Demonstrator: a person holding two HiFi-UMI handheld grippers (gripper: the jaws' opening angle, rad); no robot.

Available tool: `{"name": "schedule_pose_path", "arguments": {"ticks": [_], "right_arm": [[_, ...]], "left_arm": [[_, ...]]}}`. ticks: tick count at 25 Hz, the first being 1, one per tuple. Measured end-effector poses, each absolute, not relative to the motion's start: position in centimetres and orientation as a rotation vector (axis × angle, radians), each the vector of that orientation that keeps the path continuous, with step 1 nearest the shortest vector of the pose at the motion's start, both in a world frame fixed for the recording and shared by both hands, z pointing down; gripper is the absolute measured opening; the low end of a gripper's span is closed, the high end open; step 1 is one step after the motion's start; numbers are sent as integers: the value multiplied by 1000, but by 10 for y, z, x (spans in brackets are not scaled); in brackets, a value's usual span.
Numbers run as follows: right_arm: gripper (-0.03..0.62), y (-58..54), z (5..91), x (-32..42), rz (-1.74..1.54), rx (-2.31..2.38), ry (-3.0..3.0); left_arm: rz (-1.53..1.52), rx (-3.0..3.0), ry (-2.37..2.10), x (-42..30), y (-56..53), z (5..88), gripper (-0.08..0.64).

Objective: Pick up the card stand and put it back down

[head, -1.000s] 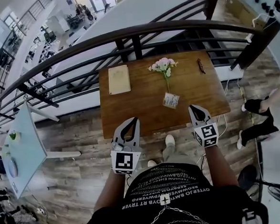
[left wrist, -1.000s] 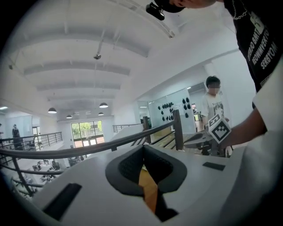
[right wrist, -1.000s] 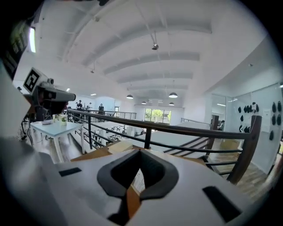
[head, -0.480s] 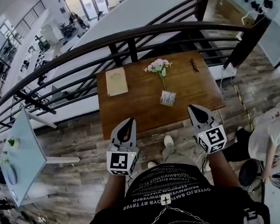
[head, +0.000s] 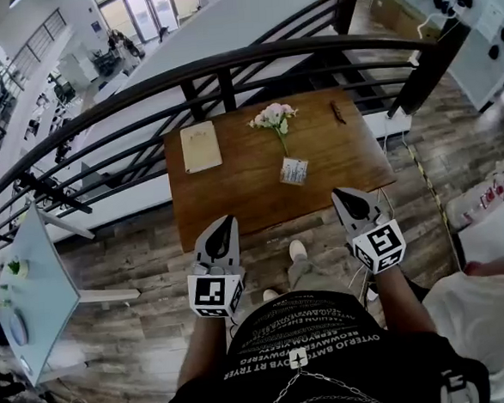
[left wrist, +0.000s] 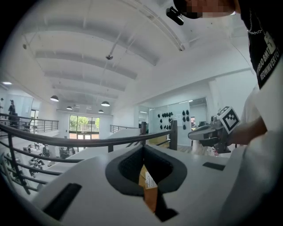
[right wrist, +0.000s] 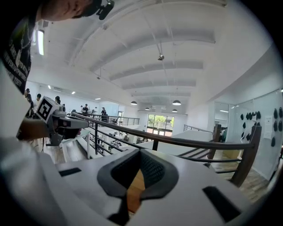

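R hand-held gripper (head: 342,194) lifted; it & L hand-held gripper (head: 225,220) level, jaws together, empty.

The card stand (head: 294,171), a small pale printed card, stands on the brown worktop (head: 234,197), just above the frame's centre.

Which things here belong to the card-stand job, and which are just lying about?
Job: card stand; left claw and right claw, both shut and empty.
Lying about: pink flowers; tan notepad; small dark object.
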State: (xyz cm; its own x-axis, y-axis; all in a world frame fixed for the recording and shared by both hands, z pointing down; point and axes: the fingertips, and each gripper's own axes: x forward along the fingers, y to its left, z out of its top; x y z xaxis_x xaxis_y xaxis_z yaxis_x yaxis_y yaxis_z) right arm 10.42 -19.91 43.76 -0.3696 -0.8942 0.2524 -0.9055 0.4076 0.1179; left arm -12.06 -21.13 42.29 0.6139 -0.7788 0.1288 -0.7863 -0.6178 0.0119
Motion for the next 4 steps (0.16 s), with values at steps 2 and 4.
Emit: {"name": "schedule_pose_path", "arguments": {"ticks": [2,4], "right_arm": [[14,-197,436,102,54,1568,-2389],[14,-195,436,100,52,1566,-2384]], "left_arm": [[165,2763,-1332,-121,-210,423,20],[163,2765,-1324,-121,-209,423,20]]}}
